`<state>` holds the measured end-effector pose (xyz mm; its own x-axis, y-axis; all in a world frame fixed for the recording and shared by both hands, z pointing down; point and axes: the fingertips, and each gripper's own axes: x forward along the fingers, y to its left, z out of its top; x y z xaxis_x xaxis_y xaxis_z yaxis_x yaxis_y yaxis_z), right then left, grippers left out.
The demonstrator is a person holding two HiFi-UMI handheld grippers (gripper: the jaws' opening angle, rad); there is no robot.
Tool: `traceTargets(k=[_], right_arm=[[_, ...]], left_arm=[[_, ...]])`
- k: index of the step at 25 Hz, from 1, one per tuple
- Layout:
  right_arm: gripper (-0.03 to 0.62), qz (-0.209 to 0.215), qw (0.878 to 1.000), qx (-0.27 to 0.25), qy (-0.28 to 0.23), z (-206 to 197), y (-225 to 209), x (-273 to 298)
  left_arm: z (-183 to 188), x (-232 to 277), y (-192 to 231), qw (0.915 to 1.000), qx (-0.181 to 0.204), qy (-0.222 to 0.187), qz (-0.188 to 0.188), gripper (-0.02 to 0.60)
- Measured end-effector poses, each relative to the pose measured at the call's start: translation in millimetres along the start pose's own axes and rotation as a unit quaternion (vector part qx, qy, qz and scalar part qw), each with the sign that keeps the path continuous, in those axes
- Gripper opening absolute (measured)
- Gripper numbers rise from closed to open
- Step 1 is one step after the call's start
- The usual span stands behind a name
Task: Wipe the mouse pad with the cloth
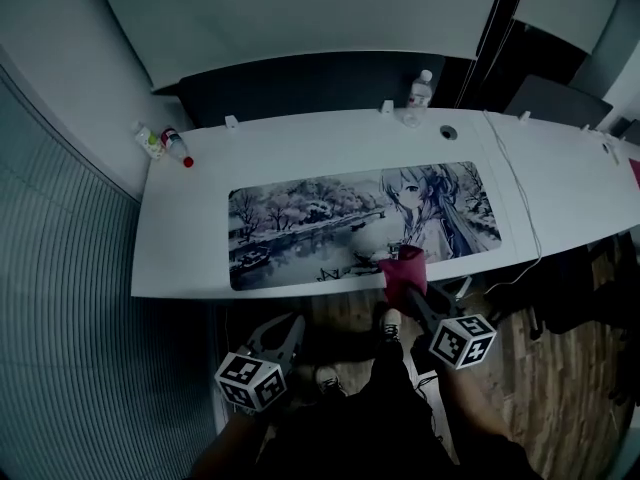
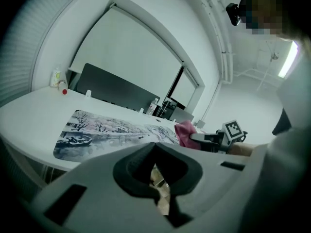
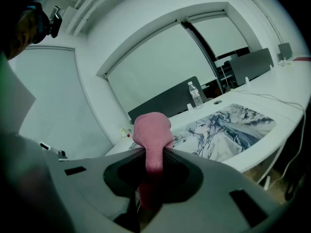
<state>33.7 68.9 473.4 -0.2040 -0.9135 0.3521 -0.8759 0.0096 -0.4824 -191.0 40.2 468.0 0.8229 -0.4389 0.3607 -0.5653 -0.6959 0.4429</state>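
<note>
While the right gripper (image 1: pixel 410 290), clamped on the cloth (image 1: pixel 402 266), sits at the near edge of the pad (image 1: pixel 330 223), most of the pad's length runs leftward; the left gripper (image 1: pixel 283 330) is closed and empty.

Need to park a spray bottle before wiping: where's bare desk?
Widest bare patch: the desk at its left end, between the mouse pad and the two small bottles. Also the strip behind the pad, up to the water bottle. Crowded: right of the pad, where a cable runs, and the front edge by the pink cloth in the right gripper.
</note>
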Motion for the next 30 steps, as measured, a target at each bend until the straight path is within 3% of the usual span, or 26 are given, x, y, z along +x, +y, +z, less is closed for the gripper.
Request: traceTargets(k=[7, 13, 30], right_arm=[[0.083, 0.017, 1.0, 0.018, 0.015, -52.2, 57.1, -25.0], [0.083, 0.032, 0.999, 0.015, 0.032, -68.3, 84.7, -37.5], [0.083, 0.061, 0.997, -0.009, 0.046, -86.4, 105.4, -59.0]], left_arm=[[-19.8, -29.5, -2.7, 0.9997, -0.008, 0.011, -0.021, 0.005], [-27.3, -41.4, -14.8, 0.9991, -0.02, 0.013, -0.035, 0.005], [-38.5, -51.0, -37.0, 0.9991, -0.007, 0.013, -0.039, 0.005]])
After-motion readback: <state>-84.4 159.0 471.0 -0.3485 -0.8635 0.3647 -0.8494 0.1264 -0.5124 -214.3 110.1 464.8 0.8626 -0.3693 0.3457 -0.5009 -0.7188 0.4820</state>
